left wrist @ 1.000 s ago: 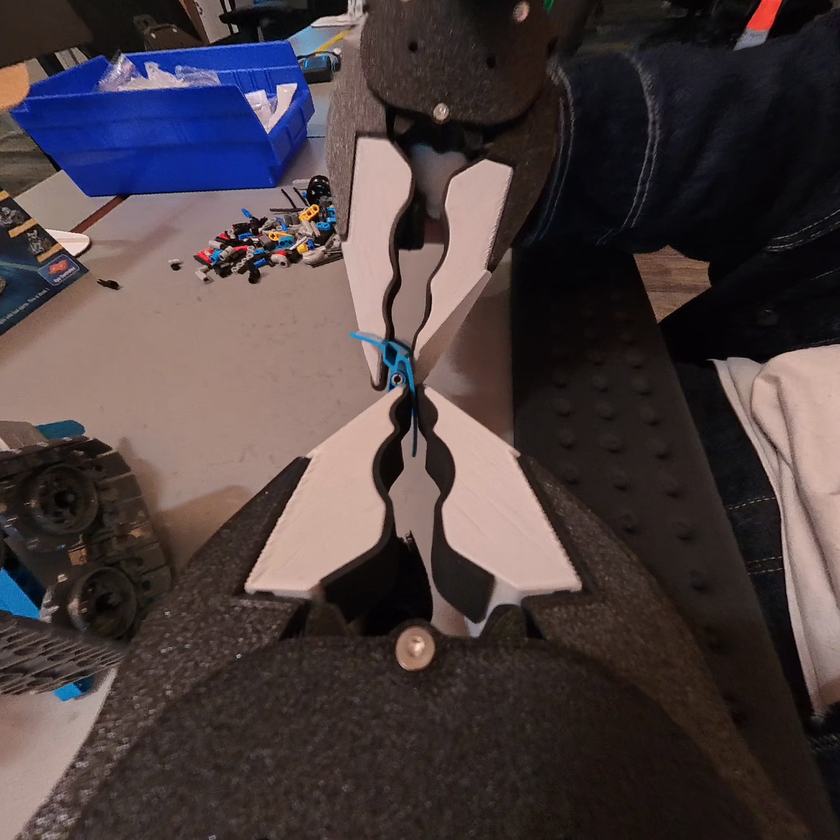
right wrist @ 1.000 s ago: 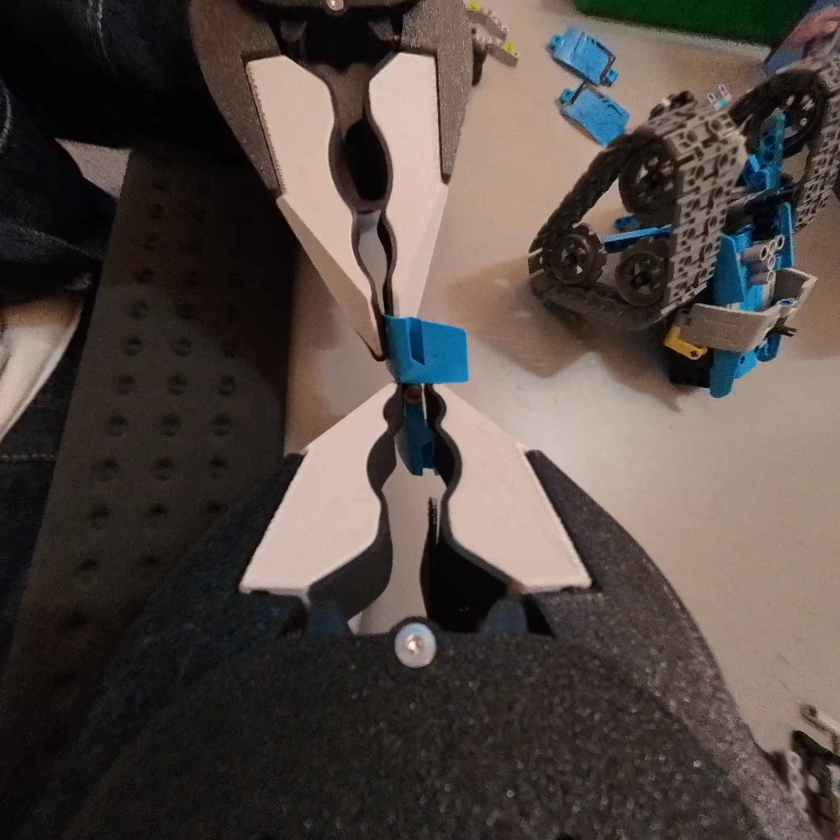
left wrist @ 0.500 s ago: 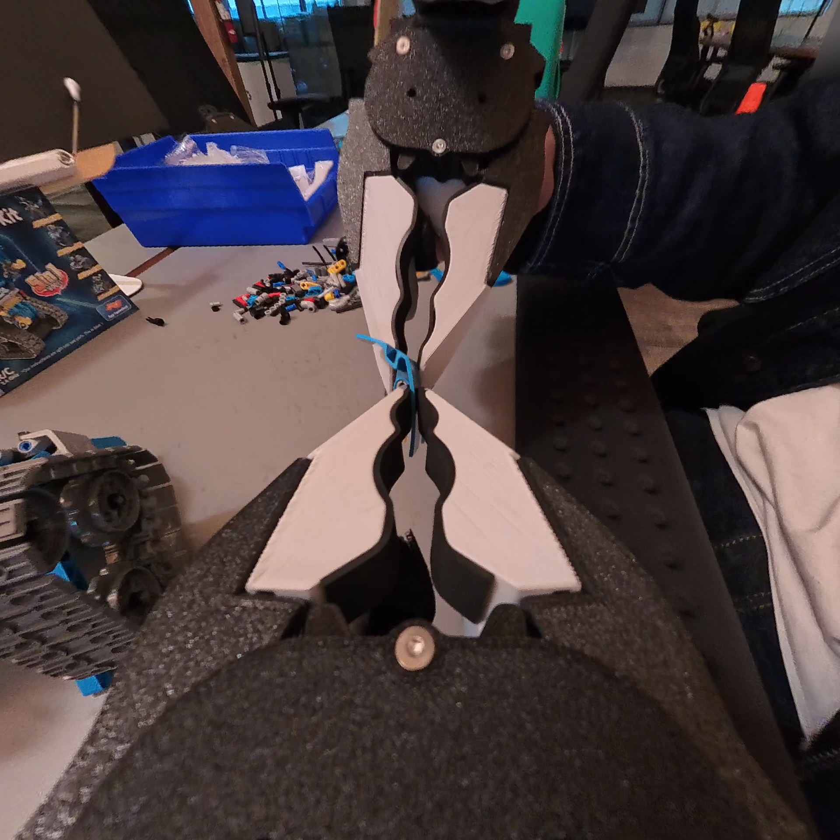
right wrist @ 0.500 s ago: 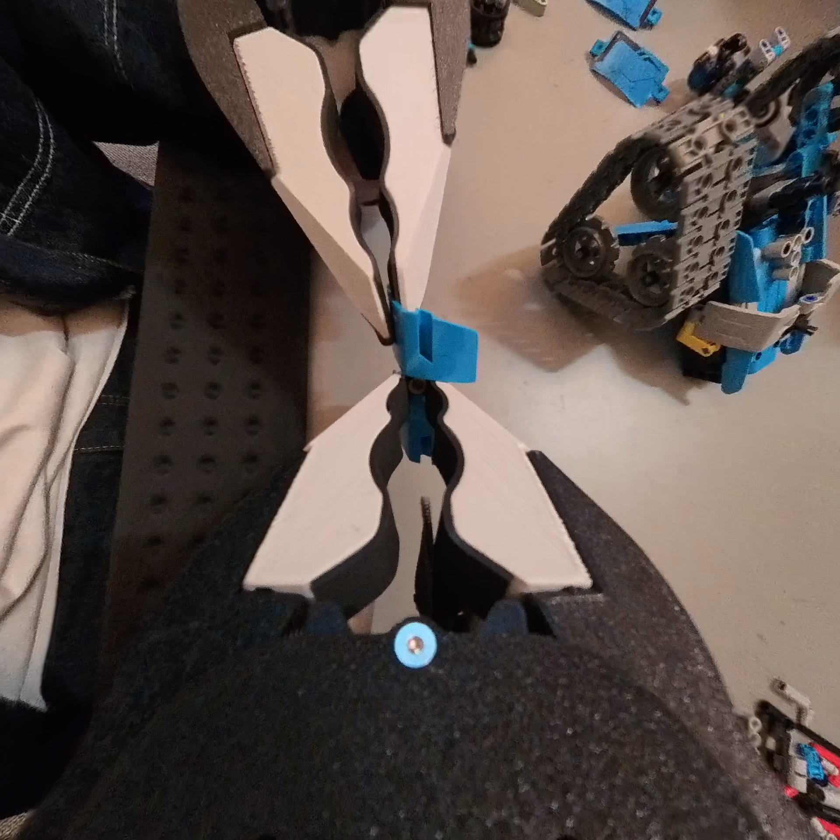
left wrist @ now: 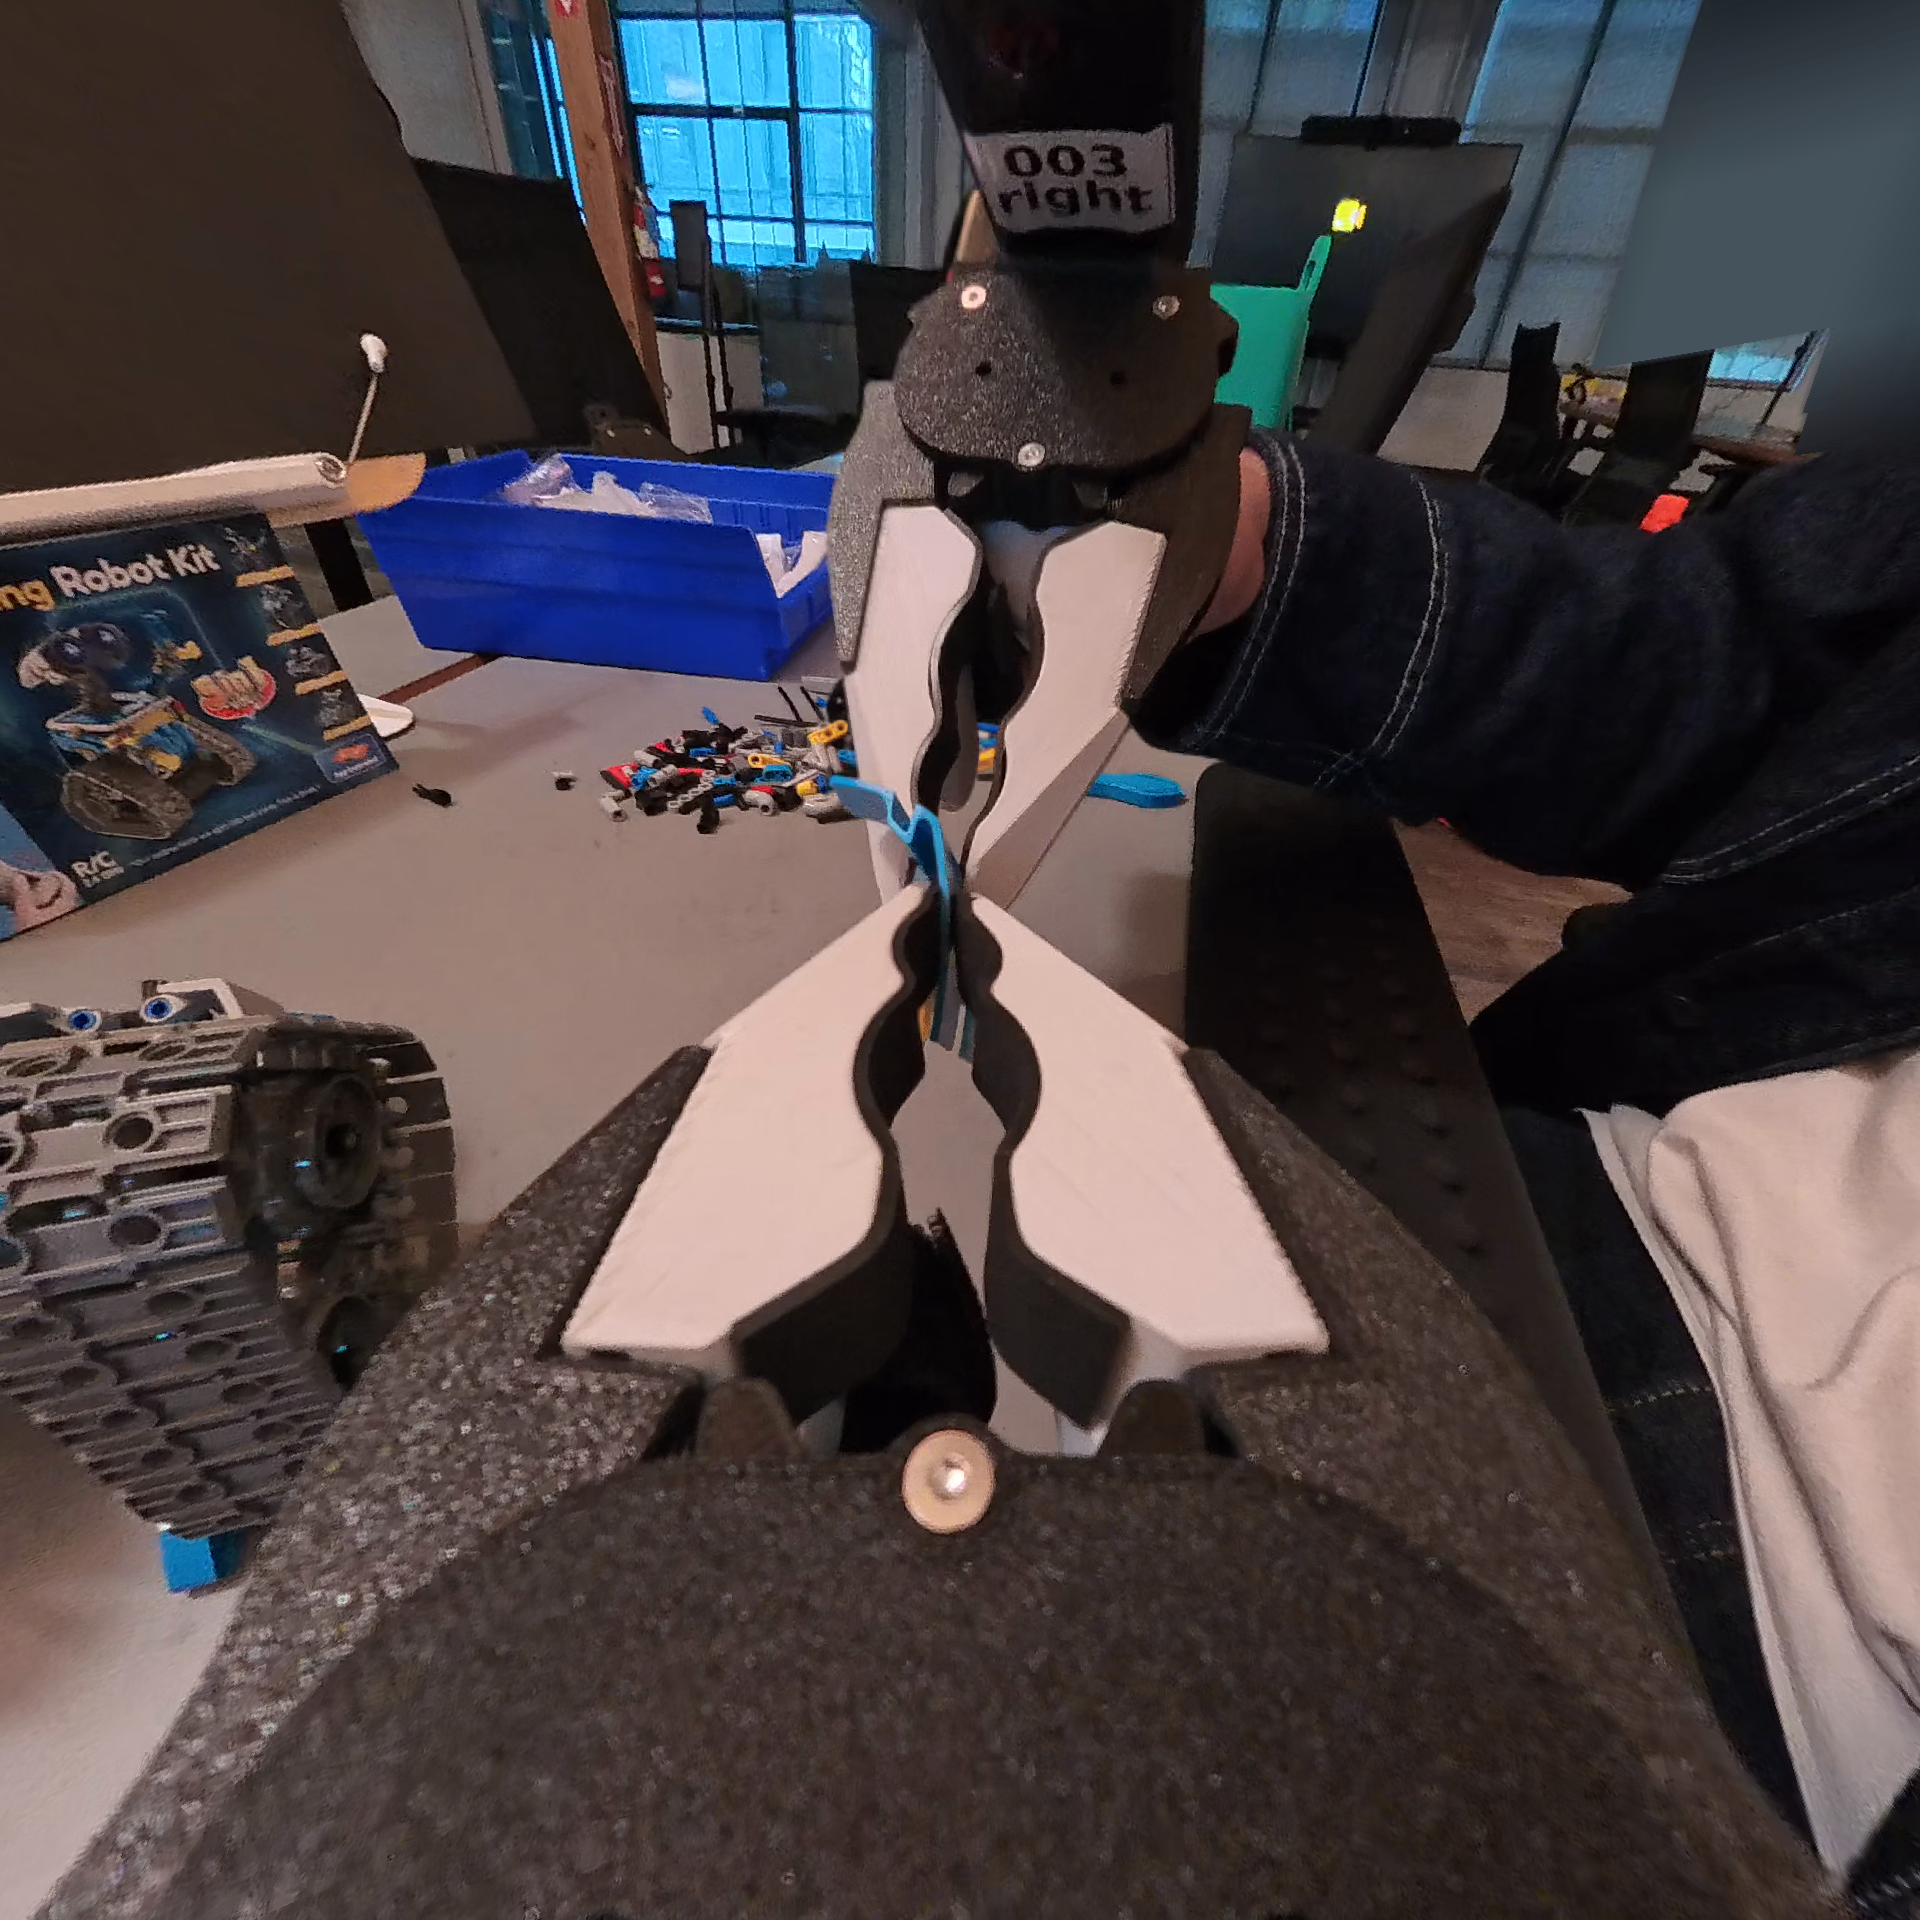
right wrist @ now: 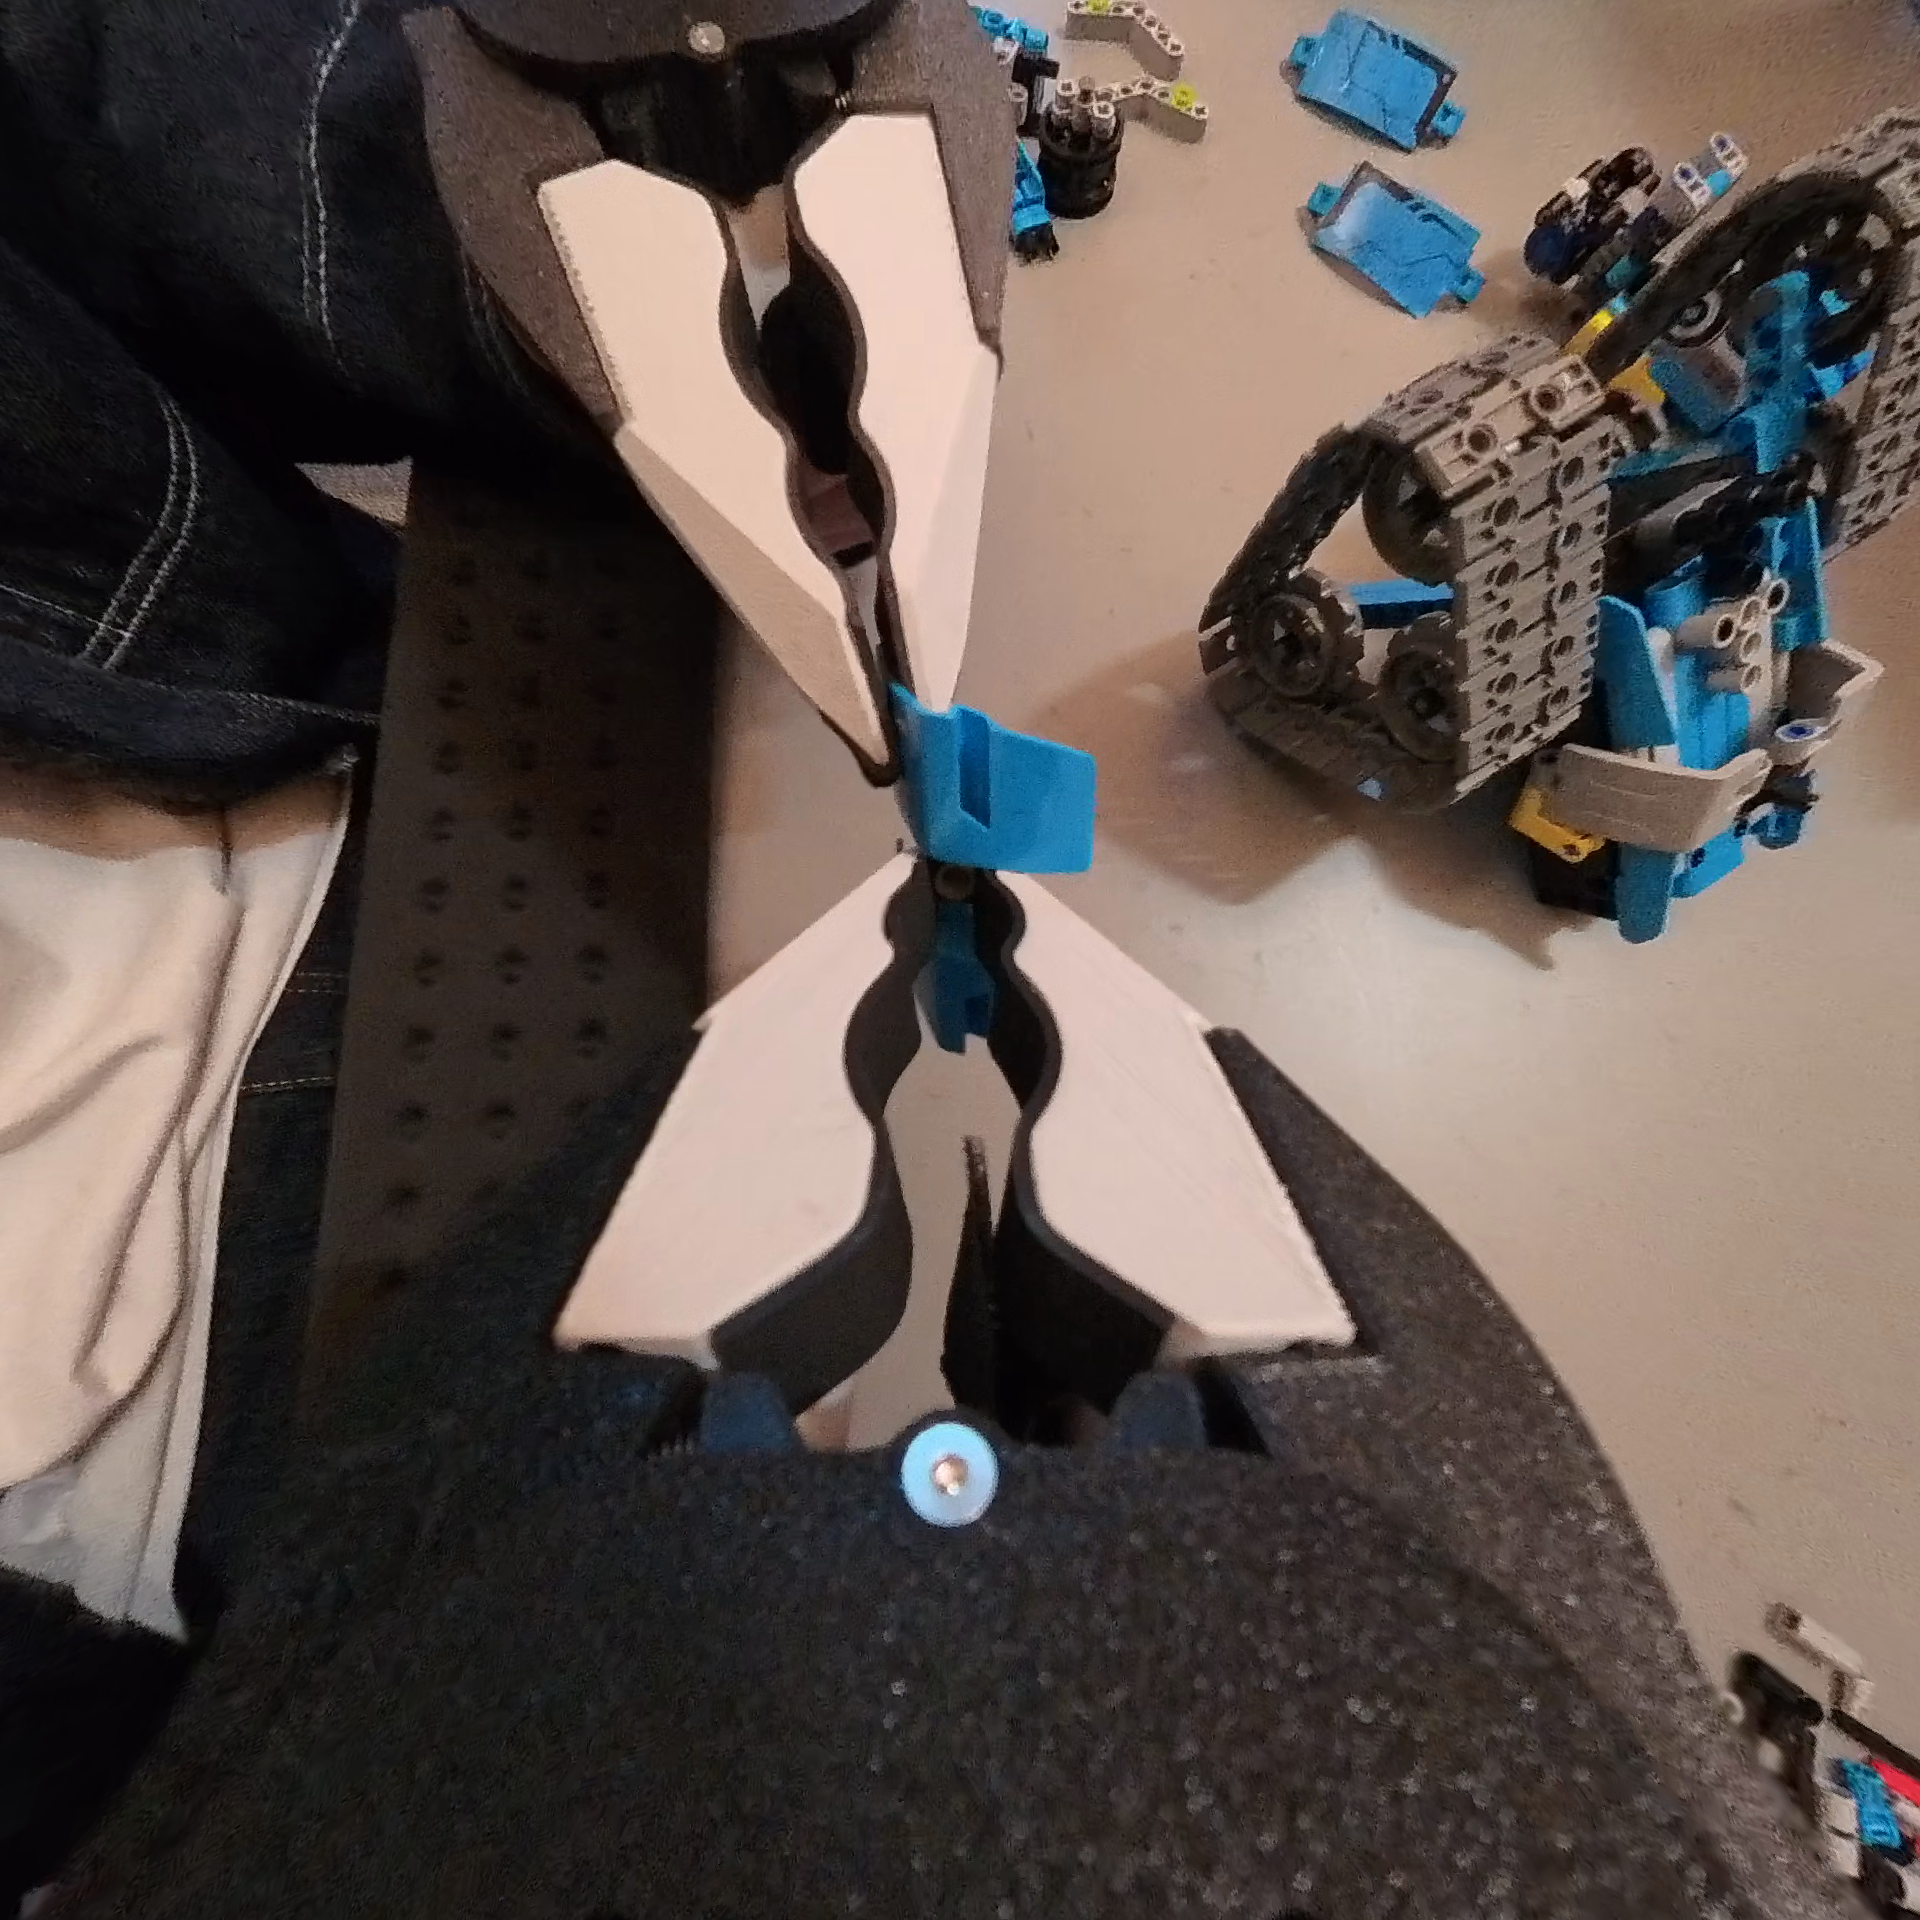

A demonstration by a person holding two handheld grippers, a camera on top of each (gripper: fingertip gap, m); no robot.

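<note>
A small blue plastic building-kit panel (right wrist: 997,805) hangs above the grey tabletop (right wrist: 1351,1091), pinched tip to tip between both tools. The right gripper (right wrist: 954,914) is clamped on its lower end; the left gripper (left wrist: 948,904) is clamped on its thin edge. At two o'clock in the right wrist view sits a grey-tracked blue brick vehicle (right wrist: 1558,644); in the left wrist view, a blue plastic bin (left wrist: 603,582) sits at eleven.

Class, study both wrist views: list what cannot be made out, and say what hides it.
- Blue part: the joint between its two pieces, hidden behind the tips of the left gripper and right gripper.
- Tracked vehicle, left view: cut off by the frame edge.
- Loose pieces, left view: too small to identify.
- Blue bin: contents largely hidden by its wall.
</note>
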